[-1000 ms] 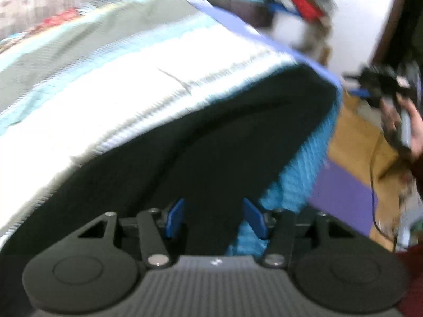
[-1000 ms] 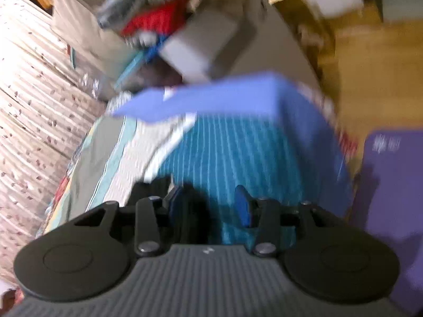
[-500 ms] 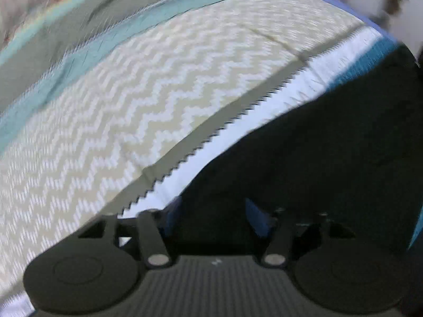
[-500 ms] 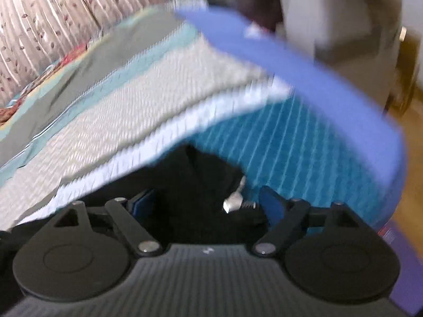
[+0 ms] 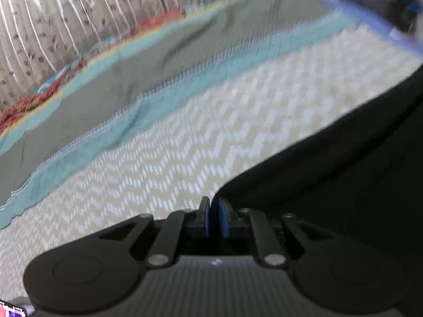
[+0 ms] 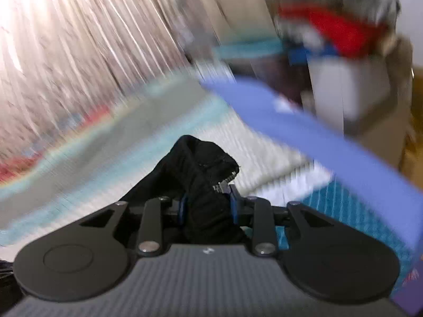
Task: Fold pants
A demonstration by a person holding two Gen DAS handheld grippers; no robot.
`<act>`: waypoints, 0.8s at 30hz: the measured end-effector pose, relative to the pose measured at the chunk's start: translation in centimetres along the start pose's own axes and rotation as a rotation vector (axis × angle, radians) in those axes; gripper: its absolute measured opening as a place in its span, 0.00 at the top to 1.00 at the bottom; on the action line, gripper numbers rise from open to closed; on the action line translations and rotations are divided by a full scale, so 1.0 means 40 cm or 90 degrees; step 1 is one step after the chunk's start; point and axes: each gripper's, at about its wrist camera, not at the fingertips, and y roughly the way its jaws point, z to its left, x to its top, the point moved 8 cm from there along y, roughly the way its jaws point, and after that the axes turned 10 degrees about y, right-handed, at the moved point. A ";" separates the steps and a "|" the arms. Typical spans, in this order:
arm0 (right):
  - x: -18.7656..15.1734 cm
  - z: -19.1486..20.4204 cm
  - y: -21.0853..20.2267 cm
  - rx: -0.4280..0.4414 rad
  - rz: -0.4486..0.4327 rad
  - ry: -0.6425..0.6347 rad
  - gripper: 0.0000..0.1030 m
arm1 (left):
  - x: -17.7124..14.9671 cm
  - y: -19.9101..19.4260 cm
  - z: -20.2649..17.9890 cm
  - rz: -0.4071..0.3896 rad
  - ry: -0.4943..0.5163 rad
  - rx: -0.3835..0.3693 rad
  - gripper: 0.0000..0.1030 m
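Right tongs [image 6: 207,206] clamp bunched black pants [image 6: 203,174] | left tongs [image 5: 214,218] nearly closed at the pants' edge, hold unclear | soft, limp: grip hems.

Both views are showing heavy motion blur under soft indoor light. In the left wrist view the bedspread [image 5: 185,142] is smearing toward the upper right, its zigzag weave staying readable only at centre; the pants [image 5: 343,185] are reading as a flat black mass with no detail. In the right wrist view the curtain [image 6: 66,52] at upper left is blowing out to near white, light apparently coming through it, and the clutter at upper right is streaking into colour bands. Only the gripper bodies at the bottom are staying sharp. Fisheye distortion is bending the edges, with dark vignetting in the corners.
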 end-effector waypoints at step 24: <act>-0.449 0.330 -0.236 0.351 0.324 0.039 0.56 | -0.264 -0.313 -0.165 -0.086 0.046 -0.176 0.67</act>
